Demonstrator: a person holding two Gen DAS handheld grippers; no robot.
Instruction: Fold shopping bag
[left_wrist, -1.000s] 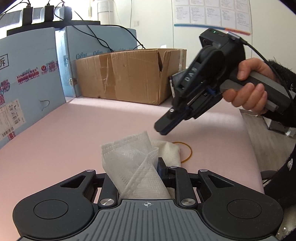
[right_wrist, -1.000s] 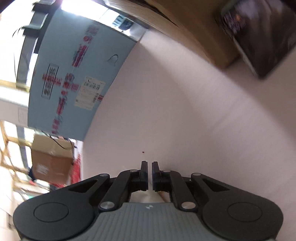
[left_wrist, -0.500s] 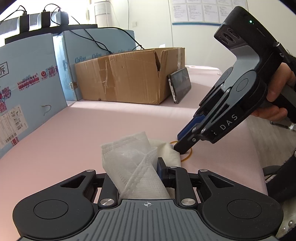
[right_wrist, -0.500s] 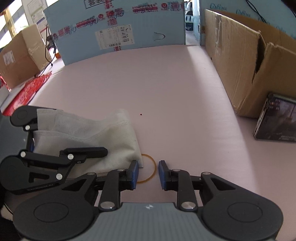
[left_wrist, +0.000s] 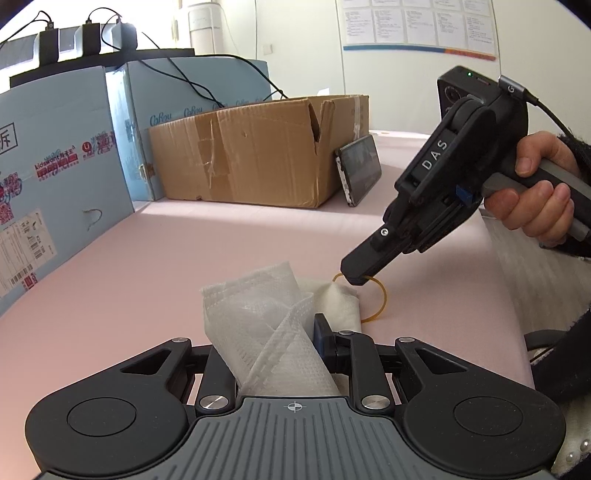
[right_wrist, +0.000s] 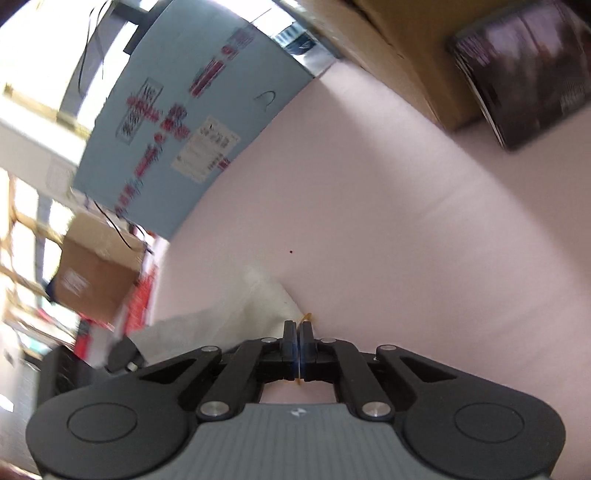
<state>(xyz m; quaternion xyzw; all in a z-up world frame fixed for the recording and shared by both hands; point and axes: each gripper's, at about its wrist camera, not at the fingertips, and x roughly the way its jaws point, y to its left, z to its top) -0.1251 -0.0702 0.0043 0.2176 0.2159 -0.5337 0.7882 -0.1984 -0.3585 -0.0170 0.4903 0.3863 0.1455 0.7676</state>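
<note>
Band (left_wrist: 375, 300) now pinched in right gripper (right_wrist: 297, 334) fingers, which closed since half a second ago (left gripper (left_wrist: 295, 332) clamps bag (left_wrist: 266, 325)); binding can follow.

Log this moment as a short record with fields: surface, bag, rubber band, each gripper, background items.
surface: pink tabletop
bag: white shopping bag, rolled into a bundle, one end lifted
rubber band: tan rubber band, beside the bag's far end
left gripper: left gripper shut on the bag
right gripper: right gripper shut on the rubber band, tip at the near edge of the loop
background items: cardboard box; phone leaning against it; blue boxes at left
</note>
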